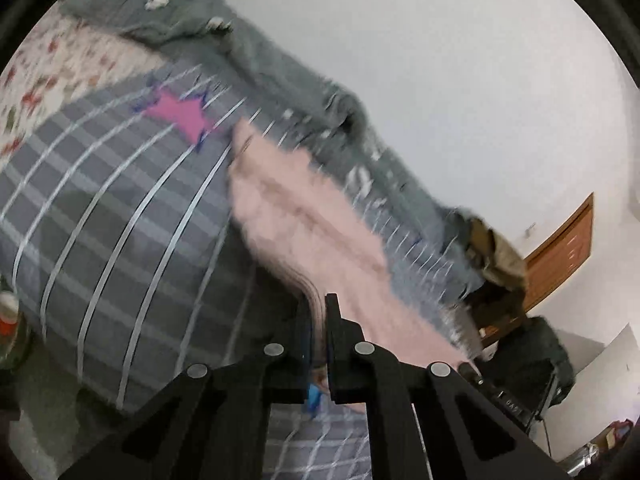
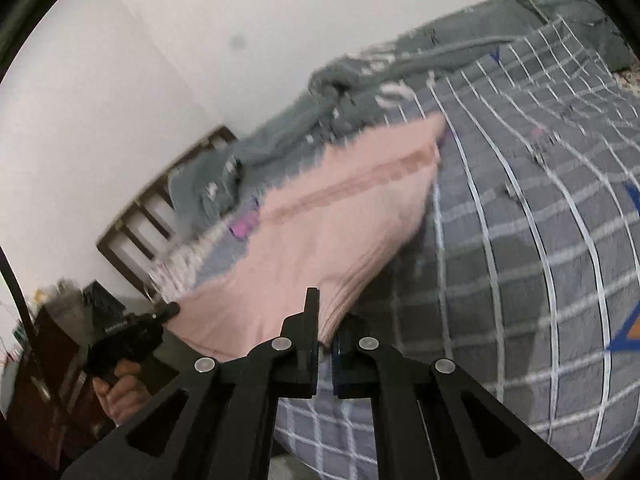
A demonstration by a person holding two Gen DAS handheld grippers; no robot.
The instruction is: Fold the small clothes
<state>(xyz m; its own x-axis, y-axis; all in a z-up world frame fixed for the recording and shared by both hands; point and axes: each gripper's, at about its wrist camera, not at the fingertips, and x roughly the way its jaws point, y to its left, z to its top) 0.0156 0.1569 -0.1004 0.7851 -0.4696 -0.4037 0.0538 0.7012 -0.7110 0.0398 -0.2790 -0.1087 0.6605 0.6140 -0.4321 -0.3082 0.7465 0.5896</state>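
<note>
A small pink garment [image 1: 304, 228] hangs stretched above a bed with a grey checked sheet [image 1: 112, 208]. My left gripper [image 1: 319, 312] is shut on one near corner of it. In the right wrist view the same pink garment [image 2: 320, 236] runs away from my right gripper [image 2: 324, 320], which is shut on its other near corner. The far end droops toward the sheet [image 2: 540, 240]. The left gripper's body [image 2: 128, 332] and the hand that holds it show at the lower left of the right wrist view. Both views are blurred.
A rumpled grey-green blanket [image 1: 248, 52] lies along the far side of the bed by the white wall. A dark wooden headboard [image 2: 160, 208] stands at the bed's end. A floral cloth [image 1: 52, 72] lies at the upper left. A wooden door [image 1: 560, 248] is at the right.
</note>
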